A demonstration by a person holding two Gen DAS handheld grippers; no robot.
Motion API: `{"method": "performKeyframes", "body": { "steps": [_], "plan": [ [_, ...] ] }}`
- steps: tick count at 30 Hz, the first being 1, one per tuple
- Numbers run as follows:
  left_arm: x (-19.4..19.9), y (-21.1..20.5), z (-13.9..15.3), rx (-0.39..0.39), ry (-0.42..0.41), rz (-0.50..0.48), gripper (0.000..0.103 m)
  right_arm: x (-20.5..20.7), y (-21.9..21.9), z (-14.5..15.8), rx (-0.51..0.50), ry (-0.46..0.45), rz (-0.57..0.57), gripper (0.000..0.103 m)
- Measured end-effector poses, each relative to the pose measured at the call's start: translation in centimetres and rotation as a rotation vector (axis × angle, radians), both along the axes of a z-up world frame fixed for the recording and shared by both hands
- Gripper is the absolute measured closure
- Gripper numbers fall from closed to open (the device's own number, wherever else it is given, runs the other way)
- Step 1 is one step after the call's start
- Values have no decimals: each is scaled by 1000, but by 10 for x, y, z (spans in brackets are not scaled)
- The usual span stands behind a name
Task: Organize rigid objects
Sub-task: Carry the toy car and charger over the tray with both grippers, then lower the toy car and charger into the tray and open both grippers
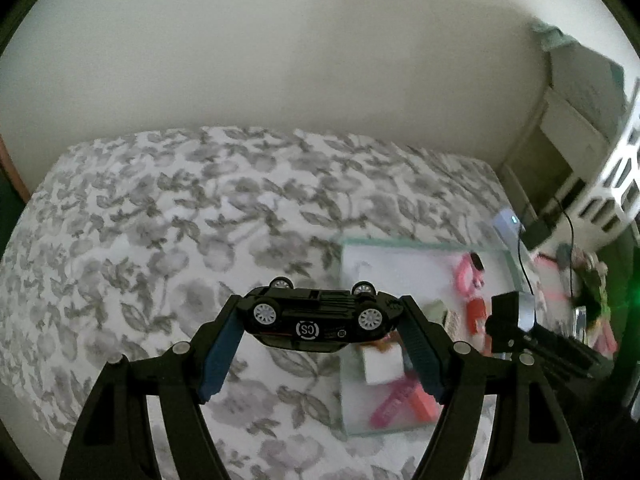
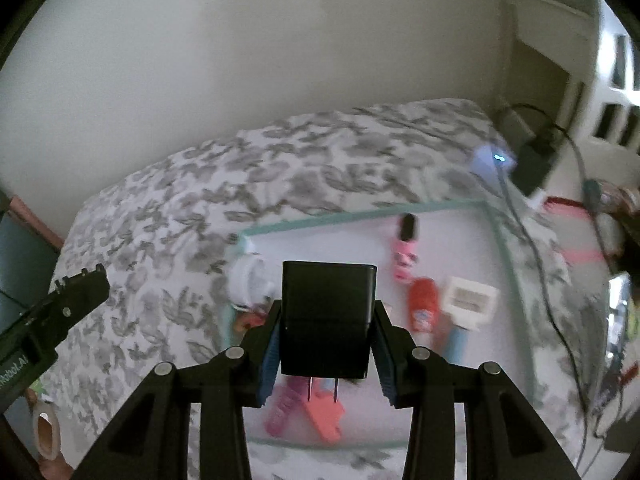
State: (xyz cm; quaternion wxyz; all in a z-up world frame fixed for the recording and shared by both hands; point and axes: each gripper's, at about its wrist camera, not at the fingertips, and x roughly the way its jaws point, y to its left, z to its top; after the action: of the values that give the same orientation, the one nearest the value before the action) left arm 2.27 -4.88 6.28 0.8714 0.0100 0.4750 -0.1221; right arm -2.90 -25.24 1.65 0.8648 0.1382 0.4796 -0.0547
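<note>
1. The left tongs (image 1: 320,322) are clenched on a black toy car (image 1: 316,318), which lies upside down and crosswise between the blue pads, wheels up, in the air above the bed (image 1: 160,220).
2. The right tongs (image 2: 326,330) are clenched on a black plug adapter (image 2: 327,316), its two metal prongs pointing back toward the camera, above the near part of the tray (image 2: 360,210).
3. The tray, white with a pale green rim, lies on the floral bedspread. In it are pink and red small items, among them a pink bottle with a black cap (image 2: 406,250), a red bottle (image 2: 423,306) and a white box-like piece (image 2: 470,300) just beside it.
4. Past the tray's far corner, a small device with a blue light (image 2: 494,158) sits at the bed's edge, with dark cables (image 2: 560,320) trailing alongside the tray.
5. A plain pale wall (image 1: 280,60) stands behind the bed.
</note>
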Motion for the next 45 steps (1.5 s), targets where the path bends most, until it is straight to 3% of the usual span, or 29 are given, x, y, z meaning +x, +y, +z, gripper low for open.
{"method": "performKeyframes", "body": {
  "steps": [13,25,32,45],
  "plan": [
    [-35,-65,-42,121,16,-177,26,-14,-23,-20,25,32,-33,60],
    [-32,-102,-72,136,30,-268,26,-2,-35,-50,27,86,-22,60],
    [-33,-110,-81,157,37,-283,26,-1,-36,-52,29,86,-23,59],
    [-30,-108,-83,129,78,-277,26,0,-36,-53,26,92,-17,59]
  ]
}}
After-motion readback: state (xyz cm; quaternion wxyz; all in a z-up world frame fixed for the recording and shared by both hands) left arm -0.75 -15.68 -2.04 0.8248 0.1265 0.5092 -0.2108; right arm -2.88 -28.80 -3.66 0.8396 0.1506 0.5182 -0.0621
